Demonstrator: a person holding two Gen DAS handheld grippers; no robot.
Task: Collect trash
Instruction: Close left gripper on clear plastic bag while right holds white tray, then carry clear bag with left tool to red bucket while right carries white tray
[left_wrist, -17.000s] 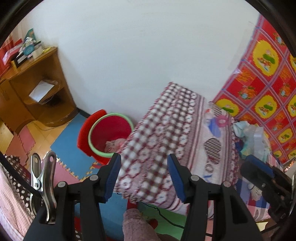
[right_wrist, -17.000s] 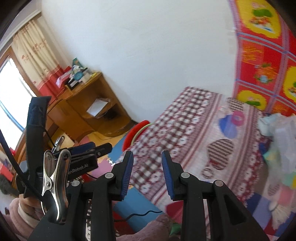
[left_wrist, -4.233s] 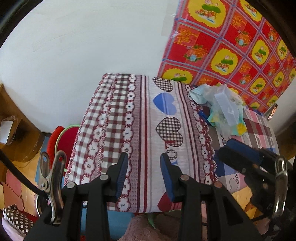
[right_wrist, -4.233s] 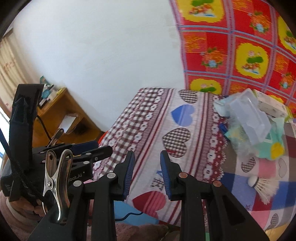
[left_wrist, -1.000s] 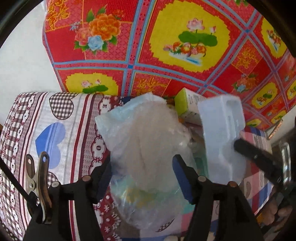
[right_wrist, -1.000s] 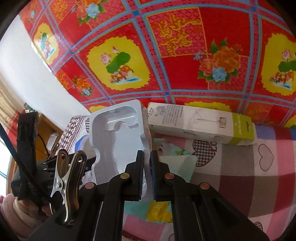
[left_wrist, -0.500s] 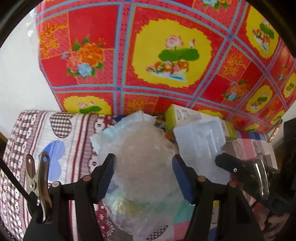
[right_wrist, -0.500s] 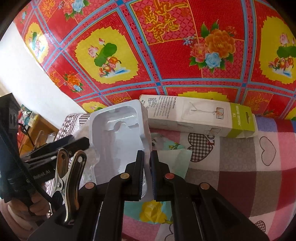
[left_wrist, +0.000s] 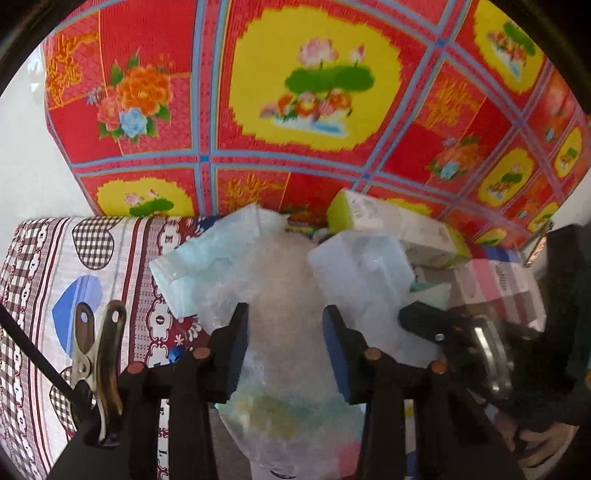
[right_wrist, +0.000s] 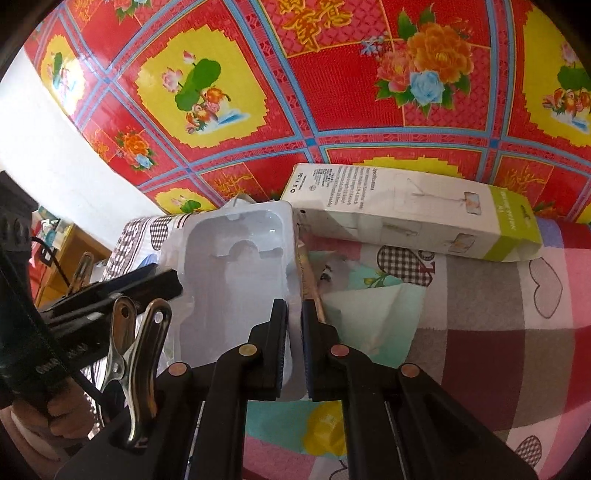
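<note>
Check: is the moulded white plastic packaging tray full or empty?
Empty: the moulded white plastic packaging tray shows bare shaped recesses, nothing seated inside them.

Cardboard box (right_wrist: 410, 221): heading "Specifications" legible; remaining print too small. Patchwork cloth (left_wrist: 162, 295): single letters "E", "O".

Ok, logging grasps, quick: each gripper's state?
Left gripper: jaws just been closing around the clear plastic bag; grip unclear.
Right gripper: shut on the white plastic tray.

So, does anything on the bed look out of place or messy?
Yes. Packaging lies heaped on the bedspread: a crumpled clear plastic bag, a white moulded plastic tray and a long white-and-green carton lying askew by the wall cloth.
</note>
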